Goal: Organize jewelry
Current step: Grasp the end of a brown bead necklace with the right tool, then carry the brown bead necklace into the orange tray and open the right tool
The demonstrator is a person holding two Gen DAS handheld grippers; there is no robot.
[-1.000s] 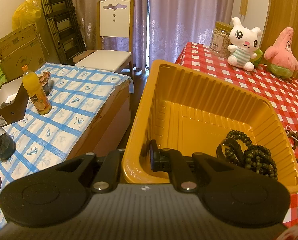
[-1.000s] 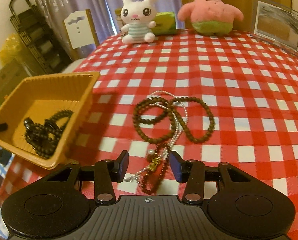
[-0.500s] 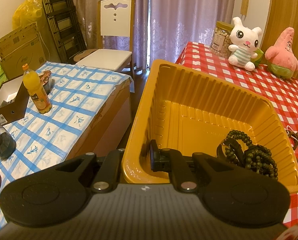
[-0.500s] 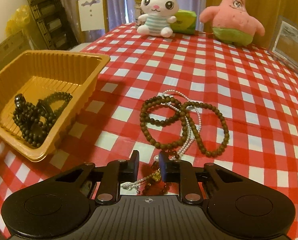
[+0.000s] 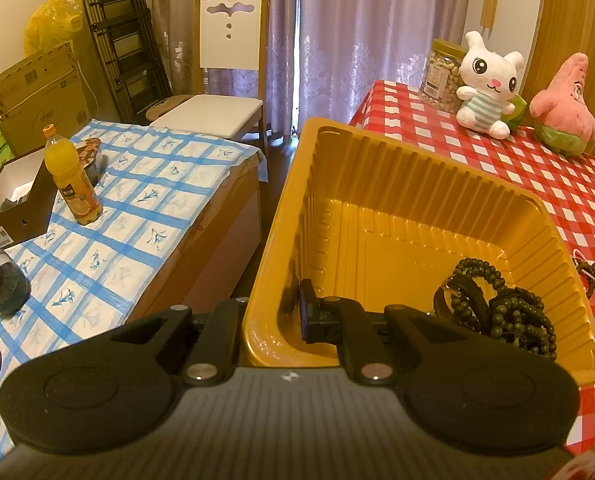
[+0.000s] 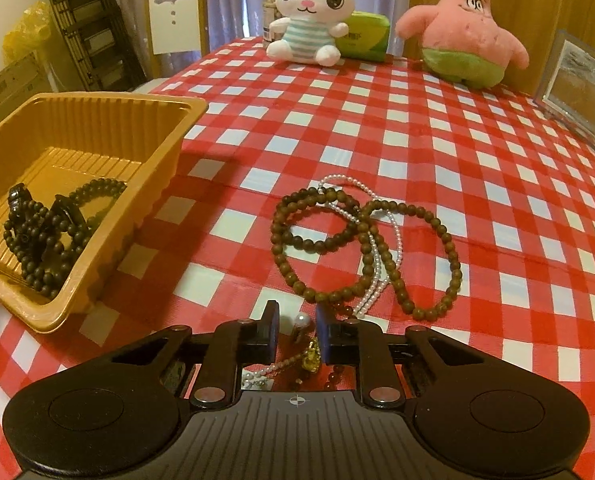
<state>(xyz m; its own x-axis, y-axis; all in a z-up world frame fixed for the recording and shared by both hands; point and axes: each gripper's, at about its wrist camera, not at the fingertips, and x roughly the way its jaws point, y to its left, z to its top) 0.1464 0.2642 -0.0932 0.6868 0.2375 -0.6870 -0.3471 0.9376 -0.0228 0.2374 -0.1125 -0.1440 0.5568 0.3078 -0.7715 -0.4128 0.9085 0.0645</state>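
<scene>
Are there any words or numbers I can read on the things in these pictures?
None can be read.
Orange juice bottle: label print too small.
Cardboard box: barcodes and marks, blurred.
Jar: white label, too small.
Green pack behind the white bunny: print blurred.
Dark open box: small sticker, unreadable.

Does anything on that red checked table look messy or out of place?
Yes. A brown bead necklace and a thin pearl strand lie tangled together on the tablecloth, outside the yellow tray where dark beads already sit. The right claw has been closing around their near ends.
</scene>
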